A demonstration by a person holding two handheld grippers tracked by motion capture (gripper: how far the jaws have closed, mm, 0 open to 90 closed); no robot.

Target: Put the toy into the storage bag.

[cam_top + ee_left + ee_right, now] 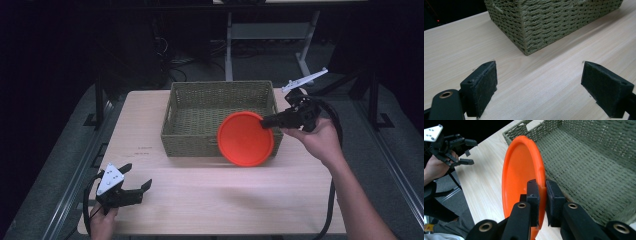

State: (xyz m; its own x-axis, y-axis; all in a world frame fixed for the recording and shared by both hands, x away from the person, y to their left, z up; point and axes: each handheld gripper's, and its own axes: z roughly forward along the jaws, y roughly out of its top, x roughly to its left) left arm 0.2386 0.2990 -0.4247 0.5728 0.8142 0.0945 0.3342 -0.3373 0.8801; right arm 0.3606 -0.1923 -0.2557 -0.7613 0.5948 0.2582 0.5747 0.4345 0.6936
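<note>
Orange plate (245, 138) pinched upright in right claw (265, 121) over basket (200, 112) rim, left claw (131, 181) agape

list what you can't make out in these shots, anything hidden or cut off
- Near right corner of the woven basket: high view, covered by the orange plate.
- The plate's lower rim: right gripper view, behind the right gripper, whose fingers clamp the rim.
- Small dark marks on the table left of the basket: high view, too small to read.
- Left gripper body: left gripper view, cut off by the bottom edge.
</note>
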